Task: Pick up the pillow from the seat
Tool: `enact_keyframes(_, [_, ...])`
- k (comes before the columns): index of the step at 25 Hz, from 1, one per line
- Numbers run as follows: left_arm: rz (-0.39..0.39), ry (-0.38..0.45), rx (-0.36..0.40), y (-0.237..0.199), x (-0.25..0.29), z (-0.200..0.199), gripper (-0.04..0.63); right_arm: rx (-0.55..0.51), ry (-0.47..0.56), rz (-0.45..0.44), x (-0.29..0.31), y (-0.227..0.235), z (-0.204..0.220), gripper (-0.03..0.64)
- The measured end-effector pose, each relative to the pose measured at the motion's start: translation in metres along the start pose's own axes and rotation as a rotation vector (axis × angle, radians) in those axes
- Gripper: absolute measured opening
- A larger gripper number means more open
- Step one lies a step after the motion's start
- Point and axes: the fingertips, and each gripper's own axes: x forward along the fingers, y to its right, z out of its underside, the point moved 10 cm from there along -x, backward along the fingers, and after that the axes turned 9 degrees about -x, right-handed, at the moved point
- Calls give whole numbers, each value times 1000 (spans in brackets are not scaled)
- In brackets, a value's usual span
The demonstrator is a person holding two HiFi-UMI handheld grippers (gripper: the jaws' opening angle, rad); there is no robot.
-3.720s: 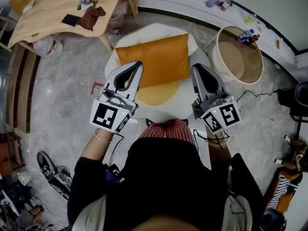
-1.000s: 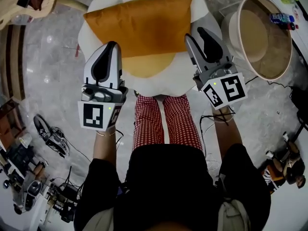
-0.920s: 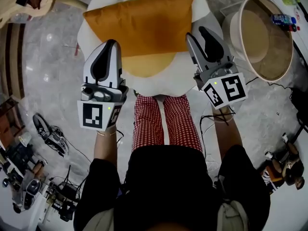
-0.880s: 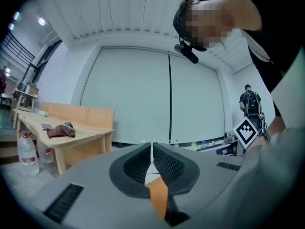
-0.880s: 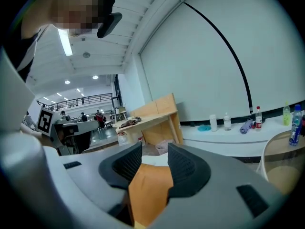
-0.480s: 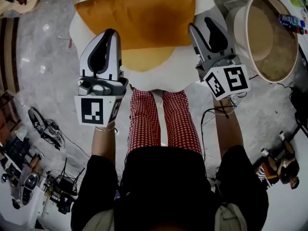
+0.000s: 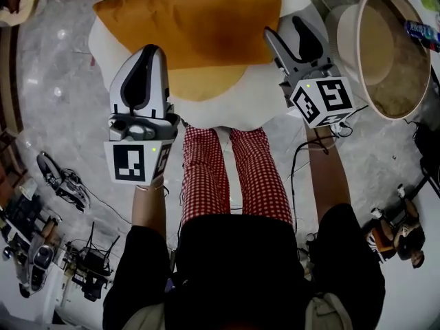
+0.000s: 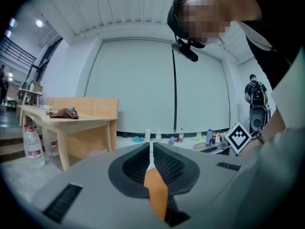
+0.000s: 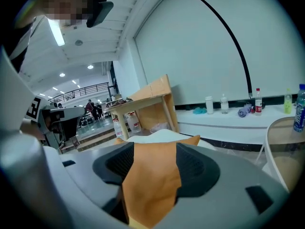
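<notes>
The orange pillow (image 7: 192, 16) lies on a white round seat cushion (image 7: 258, 95) with a yellow middle, at the top of the head view. My left gripper (image 7: 152, 49) is shut, with its tips over the pillow's near left edge. In the left gripper view its jaws (image 8: 151, 149) meet, and only a thin strip of the orange pillow (image 8: 157, 197) shows below them. My right gripper (image 7: 285, 25) is at the pillow's right edge. Its jaws (image 9: 155, 149) have just been opening and stand apart, with the pillow (image 9: 152, 180) showing in the gap.
A large round beige tub (image 7: 357, 5) stands just right of the seat, with a bottle (image 7: 421, 31) on its far rim. A wooden table (image 8: 71, 123) and a water bottle (image 8: 33, 149) are off to the left. My own red-checked trouser legs (image 7: 234, 177) are below the seat.
Both grippers have sunk towards the pillow, which now fills more of the head view's top. The right gripper's jaws stand wider apart than before.
</notes>
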Motion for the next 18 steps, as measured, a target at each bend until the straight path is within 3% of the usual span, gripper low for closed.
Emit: enact_keyframes(18, [-45,-11,-56,-16,-11,40,11,8,-102,26,49,36,73,308])
